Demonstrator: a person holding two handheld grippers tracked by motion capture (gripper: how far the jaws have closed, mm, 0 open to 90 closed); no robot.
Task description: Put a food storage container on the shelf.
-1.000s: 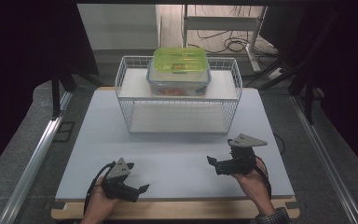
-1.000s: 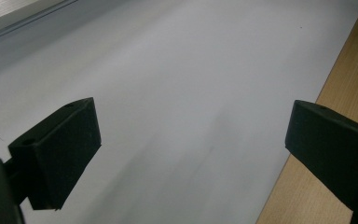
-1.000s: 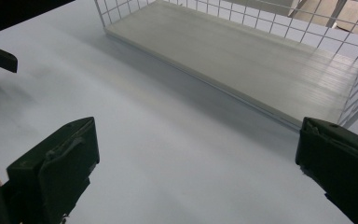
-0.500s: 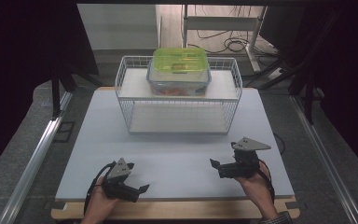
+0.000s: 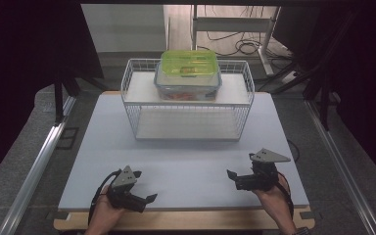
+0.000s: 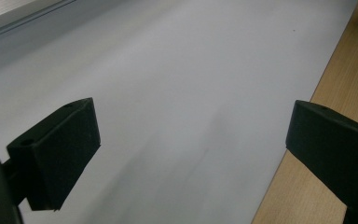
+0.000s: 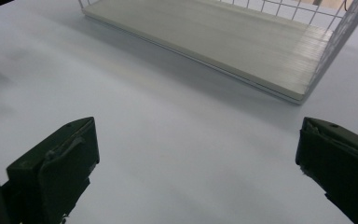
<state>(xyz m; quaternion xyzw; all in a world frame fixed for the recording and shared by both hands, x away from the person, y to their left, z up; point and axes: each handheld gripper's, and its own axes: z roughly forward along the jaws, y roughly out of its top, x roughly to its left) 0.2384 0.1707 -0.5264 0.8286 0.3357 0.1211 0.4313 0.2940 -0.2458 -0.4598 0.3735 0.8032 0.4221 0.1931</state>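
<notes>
High view: my left tongs (image 5: 146, 198) and right tongs (image 5: 233, 177), both gaping empty, sit near the counter (image 5: 186, 156) edge, well short of the wire rack (image 5: 188, 105).

High view overhead, tongs views close, sharing white table (image 5: 191, 156)

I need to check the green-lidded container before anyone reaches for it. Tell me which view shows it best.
The high view. There the green-lidded container is seen whole, sitting on the upper shelf of the white wire rack. The right gripper view catches the rack's lower shelf and wires, not the container; the left gripper view looks along the table's near edge.
</notes>
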